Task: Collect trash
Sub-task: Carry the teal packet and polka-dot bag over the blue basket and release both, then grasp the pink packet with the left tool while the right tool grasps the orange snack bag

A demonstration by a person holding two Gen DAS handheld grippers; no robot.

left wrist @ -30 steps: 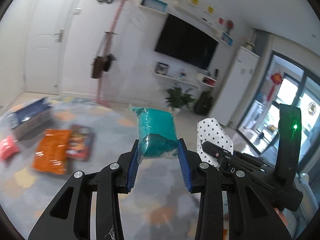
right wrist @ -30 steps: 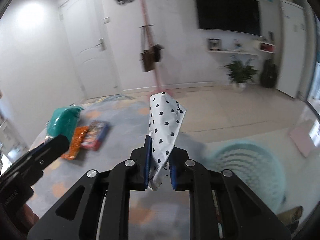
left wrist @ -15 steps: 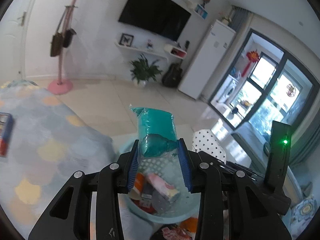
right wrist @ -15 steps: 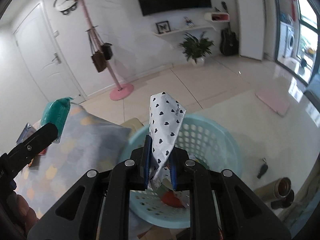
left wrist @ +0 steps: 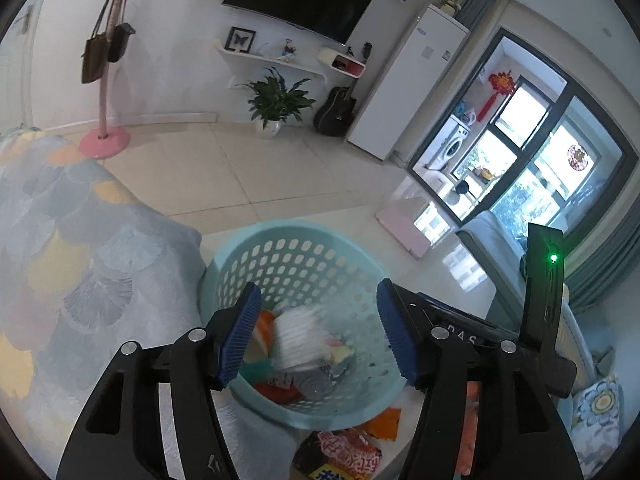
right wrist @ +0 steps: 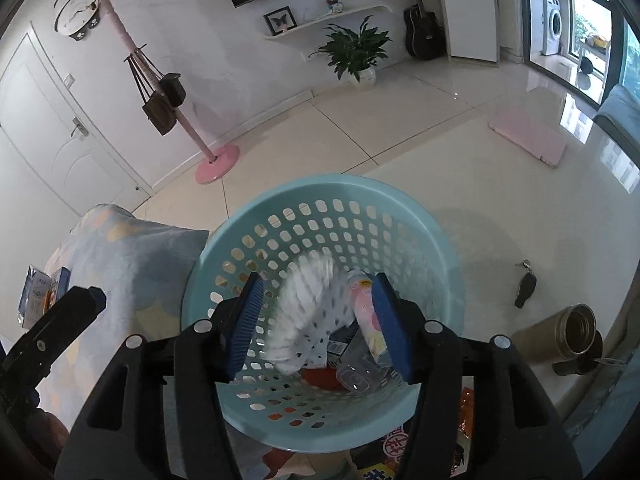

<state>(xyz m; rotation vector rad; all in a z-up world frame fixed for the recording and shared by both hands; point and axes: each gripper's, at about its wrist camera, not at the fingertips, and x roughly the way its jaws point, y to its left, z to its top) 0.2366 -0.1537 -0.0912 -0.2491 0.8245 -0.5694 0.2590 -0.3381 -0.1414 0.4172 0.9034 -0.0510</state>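
While both grippers' jaws are opening empty, the white heart-print bag (right wrist: 304,312) is dropping blurred between the right gripper (right wrist: 316,320) fingers into the pale-blue basket (right wrist: 320,188) at lower centre, directly below the left gripper (left wrist: 316,332) too.

Your tongs (right wrist: 318,324): matt black plastic arms, ribbed blue rubbery pads (right wrist: 246,322), small bright metal rivets. Your basket (right wrist: 420,216): smooth pale-blue plastic, perforated wall. White packet (right wrist: 308,312) in it: thin spotted wrapper, blurred. Floor (right wrist: 460,168): glossy cream tile. Rug (left wrist: 80,260): soft matt patterned cloth. Flask (right wrist: 568,334): dull brushed metal.
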